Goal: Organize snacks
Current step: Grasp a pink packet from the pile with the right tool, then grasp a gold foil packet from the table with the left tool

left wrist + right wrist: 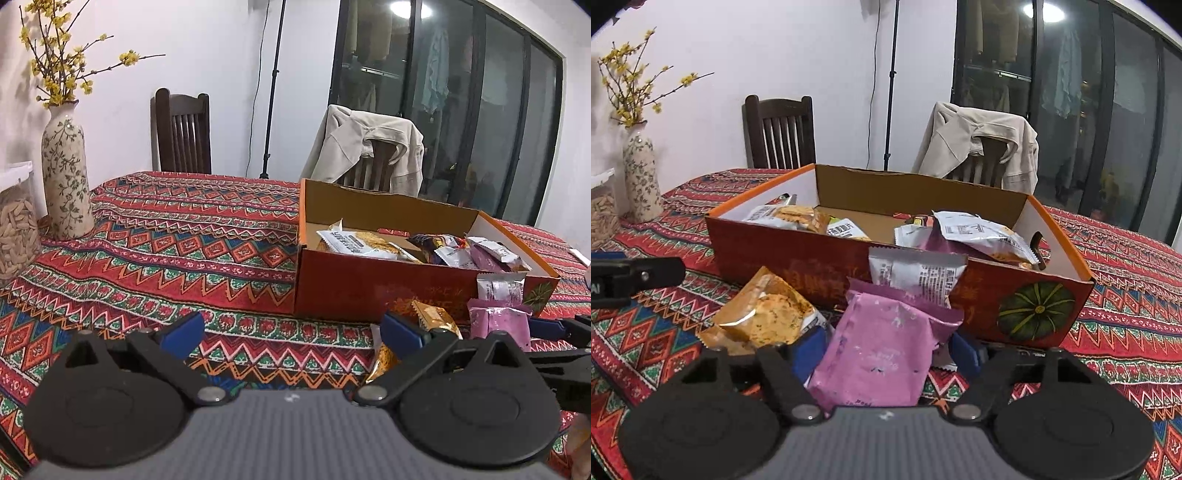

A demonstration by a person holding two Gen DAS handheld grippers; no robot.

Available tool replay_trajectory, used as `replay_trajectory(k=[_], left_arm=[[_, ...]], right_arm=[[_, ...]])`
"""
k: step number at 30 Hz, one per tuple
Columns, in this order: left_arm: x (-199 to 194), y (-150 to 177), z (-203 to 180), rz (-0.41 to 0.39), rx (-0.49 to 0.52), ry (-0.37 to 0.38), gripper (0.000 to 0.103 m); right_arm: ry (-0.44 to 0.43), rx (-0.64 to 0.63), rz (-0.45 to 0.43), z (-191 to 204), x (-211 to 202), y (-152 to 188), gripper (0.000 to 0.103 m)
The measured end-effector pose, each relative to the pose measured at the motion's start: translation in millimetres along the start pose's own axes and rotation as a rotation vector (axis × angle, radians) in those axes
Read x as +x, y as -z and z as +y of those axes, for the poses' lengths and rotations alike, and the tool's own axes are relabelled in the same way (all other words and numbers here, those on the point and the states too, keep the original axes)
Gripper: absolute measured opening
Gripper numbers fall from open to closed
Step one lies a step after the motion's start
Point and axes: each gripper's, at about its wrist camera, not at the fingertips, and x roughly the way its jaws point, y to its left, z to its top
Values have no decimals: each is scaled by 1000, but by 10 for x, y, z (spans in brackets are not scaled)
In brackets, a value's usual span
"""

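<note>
Pink packet (882,343) lies lengthwise between the right gripper (886,350) jaws — half-shut, grip uncertain — just before the box (849,273); left gripper (291,332) gapes empty.

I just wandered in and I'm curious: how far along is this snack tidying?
Partly done. Several packets already lie in the box. In hand: the right gripper has its jaws apparently pinching the pink packet in front of the box. Left: the orange packet and the silver packet sit outside the box; the left gripper is open and empty.
</note>
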Motion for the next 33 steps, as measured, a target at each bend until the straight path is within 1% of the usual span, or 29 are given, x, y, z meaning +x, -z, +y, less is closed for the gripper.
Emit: replay_trajectory(k=[4, 7, 12, 18, 23, 27, 30, 33], left_arm=[[14, 4, 20, 6, -8, -1, 103], [31, 7, 37, 11, -15, -6, 103], [38, 13, 20, 15, -13, -16, 103], [-22, -32, -65, 9, 11, -15, 103], [-95, -68, -279, 0, 79, -8, 103], [-128, -93, -530, -8, 128, 9, 103], [-104, -85, -755, -3, 183, 13, 103], [-11, -53, -968, 21, 229, 3, 103]], right_arm=[[-6, 1, -14, -9, -69, 23, 66], [-16, 21, -29, -70, -132, 14, 59], [-24, 50, -51, -174, -235, -6, 55], [-39, 50, -73, -294, -395, -31, 54], [-34, 53, -88, -481, -544, -19, 54], [6, 63, -103, -666, -597, -18, 54], [25, 99, -99, -841, -576, 12, 55], [20, 147, -90, -980, -520, 91, 55]])
